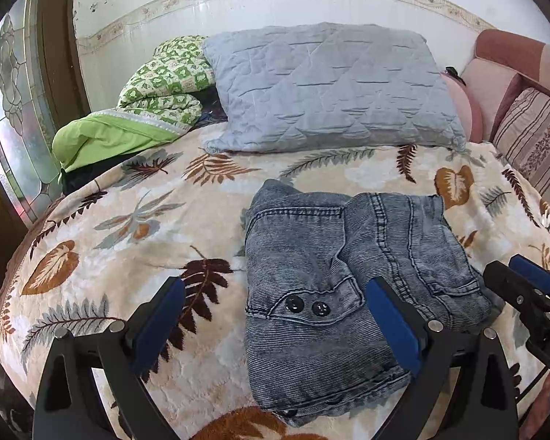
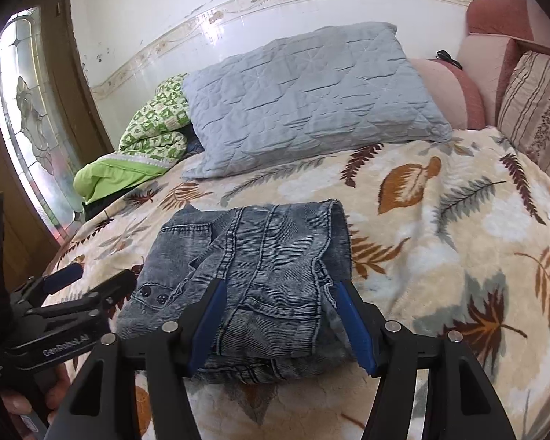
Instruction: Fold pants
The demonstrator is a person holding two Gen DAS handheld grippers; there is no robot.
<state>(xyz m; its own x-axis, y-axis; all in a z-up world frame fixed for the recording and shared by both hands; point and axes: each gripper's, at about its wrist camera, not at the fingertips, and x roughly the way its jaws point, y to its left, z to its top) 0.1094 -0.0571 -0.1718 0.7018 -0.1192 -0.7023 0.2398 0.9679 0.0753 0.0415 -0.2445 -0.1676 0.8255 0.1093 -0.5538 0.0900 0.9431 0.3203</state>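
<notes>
The grey-blue denim pants (image 1: 322, 267) lie folded into a compact bundle on the leaf-patterned blanket (image 1: 128, 220), with two black buttons on a pocket flap facing up. My left gripper (image 1: 275, 315) hovers open and wide over the bundle's near left part, with nothing pressed between its blue pads. In the right wrist view the pants (image 2: 260, 256) show between the spread fingers of my right gripper (image 2: 280, 315), which is open, its pads clear of the cloth. Each gripper shows in the other's view: the right gripper (image 1: 509, 266) at the right edge, the left gripper (image 2: 99, 277) at the left.
A grey quilted pillow (image 1: 326, 88) lies at the head of the bed, with a green patterned quilt (image 1: 154, 106) to its left. Pink and striped cushions (image 1: 531, 128) line the right side. A glass-panelled door (image 2: 29, 117) stands on the left. A hand (image 2: 36, 396) holds the left gripper.
</notes>
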